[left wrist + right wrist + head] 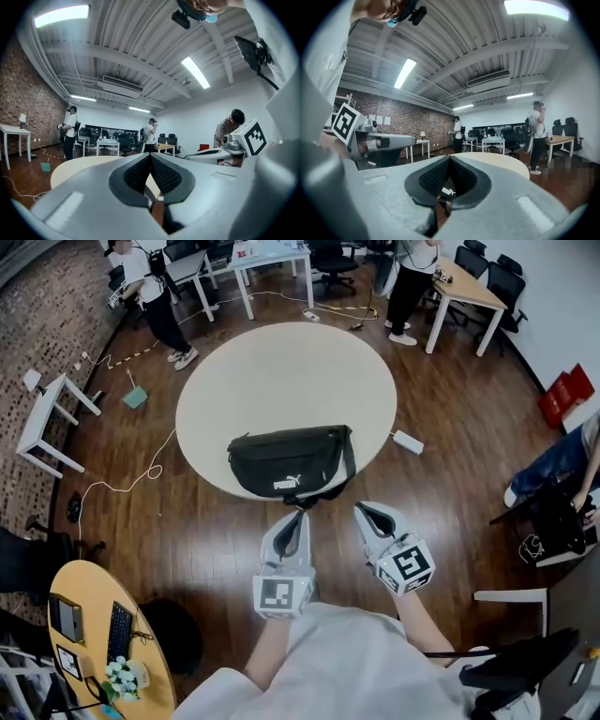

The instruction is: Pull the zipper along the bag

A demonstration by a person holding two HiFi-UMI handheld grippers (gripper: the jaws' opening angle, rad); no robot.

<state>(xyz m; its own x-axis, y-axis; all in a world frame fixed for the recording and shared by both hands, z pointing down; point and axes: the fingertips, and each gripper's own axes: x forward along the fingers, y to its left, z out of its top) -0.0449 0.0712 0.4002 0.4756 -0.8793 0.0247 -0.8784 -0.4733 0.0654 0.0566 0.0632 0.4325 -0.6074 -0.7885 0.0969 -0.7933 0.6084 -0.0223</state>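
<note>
A black waist bag with a white logo lies on the near edge of a round cream table, its strap hanging over the rim. Both grippers hover side by side in front of the table, short of the bag and not touching it. In the head view my left gripper points at the bag's lower middle, and my right gripper sits just right of it. The tips of each meet, with nothing between them. My left gripper and my right gripper show shut jaws in their own views. The bag's logo peeks through the right jaws' gap.
A white power strip and cables lie on the wooden floor beside the table. A small round desk with a keyboard is at lower left. People stand by desks at the back. Dark chairs crowd the right side.
</note>
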